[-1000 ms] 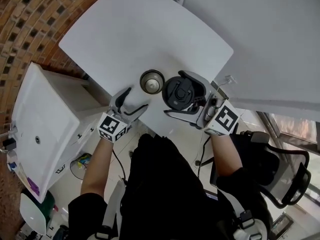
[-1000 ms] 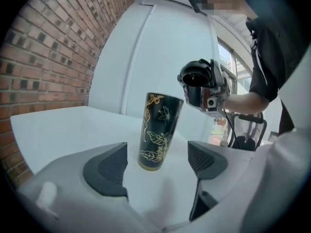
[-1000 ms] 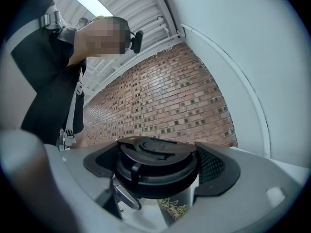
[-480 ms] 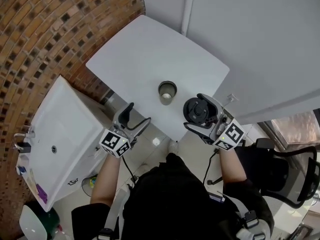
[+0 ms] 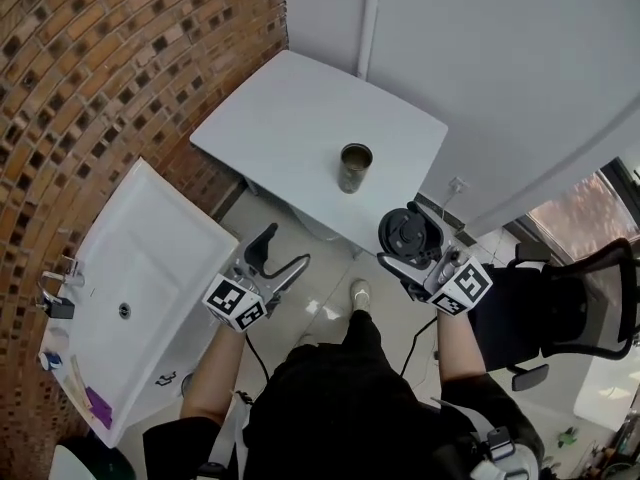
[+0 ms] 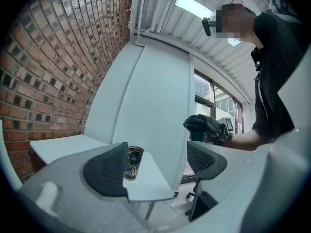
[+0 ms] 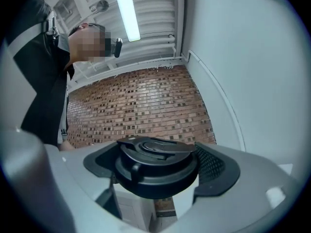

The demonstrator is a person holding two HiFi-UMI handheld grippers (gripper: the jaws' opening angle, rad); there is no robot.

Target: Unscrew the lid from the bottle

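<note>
The bottle [image 5: 354,167] is a dark patterned cylinder with an open top, standing upright near the front edge of the white table [image 5: 290,118]; in the left gripper view the bottle [image 6: 132,163] shows past the left pad. Its black round lid [image 5: 410,233] is off the bottle, clamped in my right gripper [image 5: 407,240], which is held off the table's front right corner. In the right gripper view the lid [image 7: 155,165] fills the space between the jaws. My left gripper [image 5: 277,256] stands open with nothing in it, below the table's front edge over the floor.
A white cabinet with a sink [image 5: 135,288] stands at the left against a brick wall [image 5: 110,58]. A white wall panel [image 5: 500,78] runs behind the table. A black office chair [image 5: 580,308] is at the right. Tiled floor [image 5: 320,288] lies below both grippers.
Both grippers have drawn back from the table toward the person. The right one carried the lid away from the bottle. The head view has risen, so the table looks smaller.
</note>
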